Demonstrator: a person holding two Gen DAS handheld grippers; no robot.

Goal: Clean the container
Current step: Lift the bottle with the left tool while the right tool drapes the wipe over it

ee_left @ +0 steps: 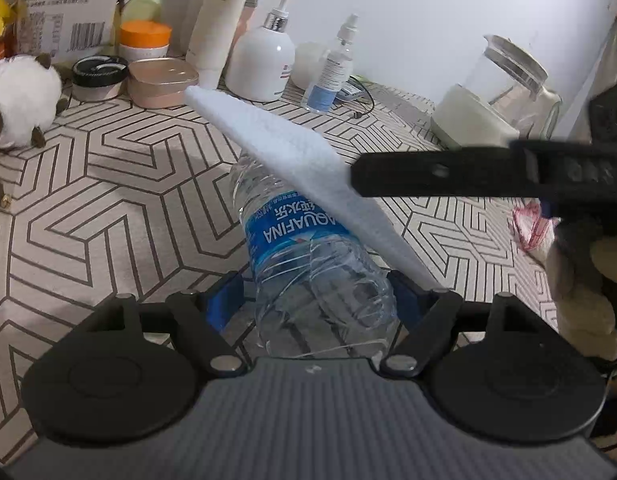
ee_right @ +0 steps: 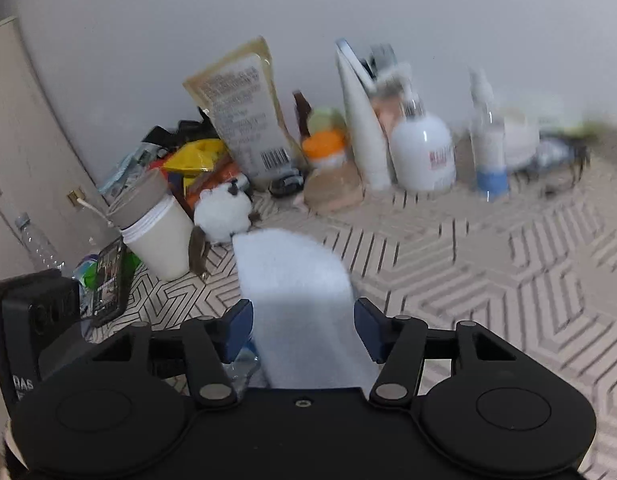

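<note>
Geometric stripes run all across the surface (ee_left: 108,168), and the back wall is crowded with a pump bottle (ee_left: 264,60), a spray bottle (ee_left: 332,68), an orange-lidded jar (ee_left: 145,40) and a fluffy toy cat (ee_left: 20,100).

Front and centre in the left wrist view: the water bottle (ee_left: 304,252), clear plastic with a blue label, lying along the left tongs (ee_left: 320,296), whose blue pads are clamped against its sides.

Over to the right tongs (ee_right: 304,328): the white cloth (ee_right: 296,300) sits between the blue pads, but they stand just clear of its edges, jaws parted, so it is not pinched.

From the left camera that cloth (ee_left: 292,160) slants across the top of the bottle, with the right tool's dark finger (ee_left: 448,176) reaching in from the side and meeting it.

A lidded paper cup (ee_right: 156,232) stands off to the left.
</note>
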